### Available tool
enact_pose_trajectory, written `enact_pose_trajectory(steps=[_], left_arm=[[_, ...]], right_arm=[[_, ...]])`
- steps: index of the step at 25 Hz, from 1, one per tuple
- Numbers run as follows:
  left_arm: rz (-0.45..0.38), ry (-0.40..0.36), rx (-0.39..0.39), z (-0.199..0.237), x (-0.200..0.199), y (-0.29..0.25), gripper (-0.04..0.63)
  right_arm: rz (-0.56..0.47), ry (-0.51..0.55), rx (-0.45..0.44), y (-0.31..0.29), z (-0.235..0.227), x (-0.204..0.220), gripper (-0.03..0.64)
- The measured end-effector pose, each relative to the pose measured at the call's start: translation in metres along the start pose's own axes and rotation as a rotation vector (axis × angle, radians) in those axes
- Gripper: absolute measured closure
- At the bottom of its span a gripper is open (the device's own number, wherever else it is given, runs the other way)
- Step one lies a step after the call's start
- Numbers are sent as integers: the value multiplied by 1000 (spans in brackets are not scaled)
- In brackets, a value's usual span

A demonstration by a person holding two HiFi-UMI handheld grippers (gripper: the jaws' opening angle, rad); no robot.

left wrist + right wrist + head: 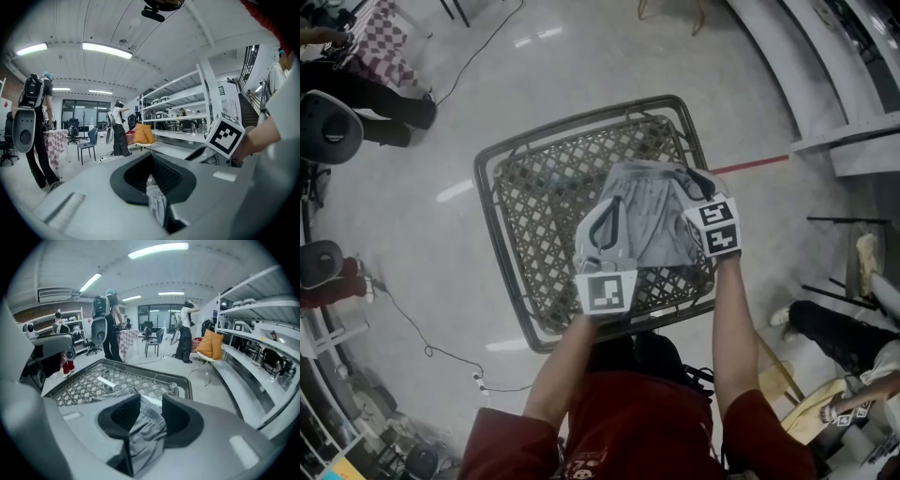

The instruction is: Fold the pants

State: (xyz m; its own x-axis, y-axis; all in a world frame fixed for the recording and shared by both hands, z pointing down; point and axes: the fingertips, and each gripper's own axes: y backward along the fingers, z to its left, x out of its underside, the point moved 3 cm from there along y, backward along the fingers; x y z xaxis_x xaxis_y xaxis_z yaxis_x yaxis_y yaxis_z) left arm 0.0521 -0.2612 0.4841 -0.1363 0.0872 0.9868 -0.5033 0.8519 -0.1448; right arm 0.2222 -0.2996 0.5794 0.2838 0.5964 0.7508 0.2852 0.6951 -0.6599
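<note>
Well — pants (pixel 645 217) looked soft, light, floppy | best held at waistband | left gripper (pixel 152 186) was pinched shut on them | right gripper (pixel 150 414) stood half open — cloth loose inside

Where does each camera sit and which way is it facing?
Head view: on the person's head, facing steeply down at the pants over the lattice table; forearms, left gripper, right gripper show.
Left gripper view: on the left gripper, facing about level toward shelving; own jaws shut on pants, right gripper's marker cube at right.
Right gripper view: on the right gripper, facing down over the table; own jaws apart, pants between.
Shared: both gripper views catch the orange cushion.
</note>
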Motion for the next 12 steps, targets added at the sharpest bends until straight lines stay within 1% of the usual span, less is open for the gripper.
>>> enact_pose_trajectory(steps=[4, 7, 12], left_arm=[[-27, 34, -42, -3, -13, 14, 589], [-41, 47, -68, -11, -21, 31, 589], [-87, 37, -105, -21, -51, 61, 589]], right_arm=[[-129, -36, 32, 36, 10, -15, 482], [-216, -56, 38, 68, 21, -21, 482], [-335, -35, 27, 124, 38, -45, 482]])
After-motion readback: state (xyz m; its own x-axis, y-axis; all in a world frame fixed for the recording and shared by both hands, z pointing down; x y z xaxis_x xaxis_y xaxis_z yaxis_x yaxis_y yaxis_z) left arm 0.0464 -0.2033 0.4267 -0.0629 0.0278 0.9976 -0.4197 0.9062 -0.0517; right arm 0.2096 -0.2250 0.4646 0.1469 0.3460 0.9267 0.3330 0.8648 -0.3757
